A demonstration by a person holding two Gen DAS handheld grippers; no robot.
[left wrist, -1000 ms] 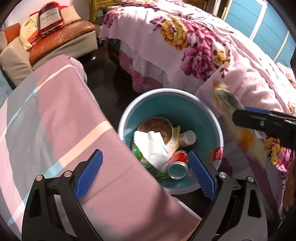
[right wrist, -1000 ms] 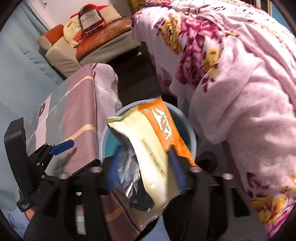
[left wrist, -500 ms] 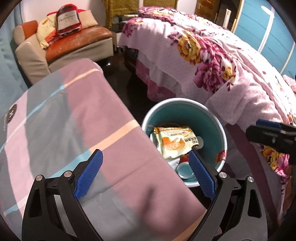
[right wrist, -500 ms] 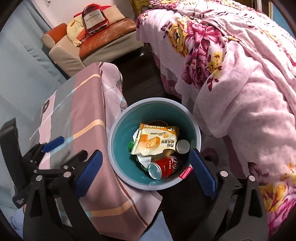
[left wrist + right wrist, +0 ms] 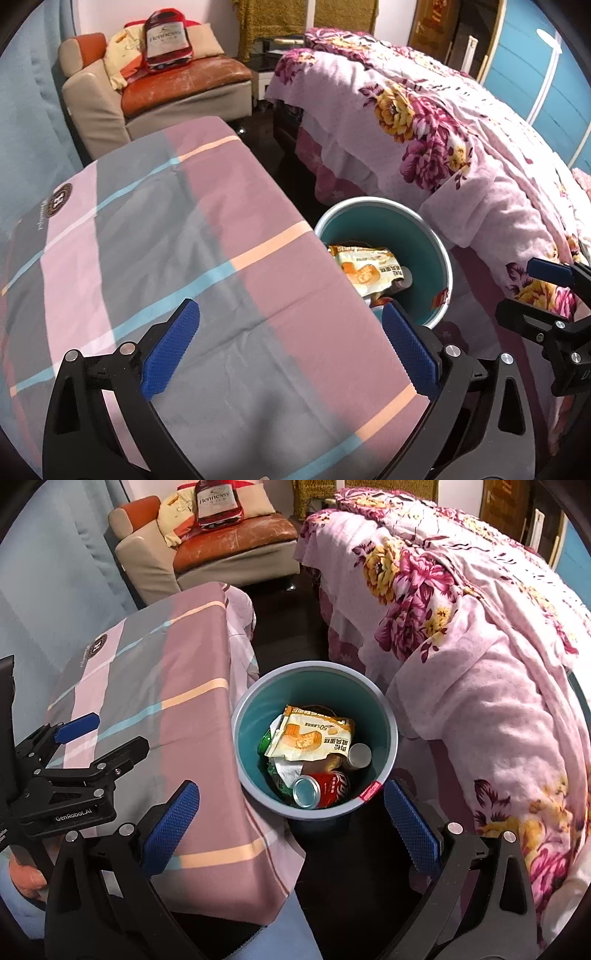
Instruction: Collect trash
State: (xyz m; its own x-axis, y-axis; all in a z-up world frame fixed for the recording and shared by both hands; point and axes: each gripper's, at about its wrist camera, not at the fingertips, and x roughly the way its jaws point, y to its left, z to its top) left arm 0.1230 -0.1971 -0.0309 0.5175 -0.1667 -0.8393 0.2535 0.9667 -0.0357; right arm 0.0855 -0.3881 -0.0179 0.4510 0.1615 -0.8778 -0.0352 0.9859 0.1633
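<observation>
A round teal bin (image 5: 255, 705) stands on the dark floor between the table and the bed. In it, an orange and cream snack packet (image 5: 310, 738) lies on top of a red drink can (image 5: 325, 784), a small white bottle (image 5: 360, 755) and crumpled paper. My right gripper (image 5: 290, 788) hovers above the bin's near rim; its jaws are opening with nothing between them. My left gripper (image 5: 288, 314) hangs over the checked tablecloth (image 5: 184, 240) left of the bin (image 5: 369, 221); its jaws are opening too, and they are empty. The packet (image 5: 365, 266) shows partly past the table's edge.
The table (image 5: 166, 686) touches the bin's left side. A bed with a pink flowered cover (image 5: 480, 646) hangs close on the right. An orange and beige sofa (image 5: 166, 92) with a bottle-shaped cushion (image 5: 164, 37) stands at the back. A person's hand (image 5: 26, 878) shows at bottom left.
The right gripper opened and let go of the snack packet, which now lies on the trash in the bin. Both grippers rose and drew back from the bin.
</observation>
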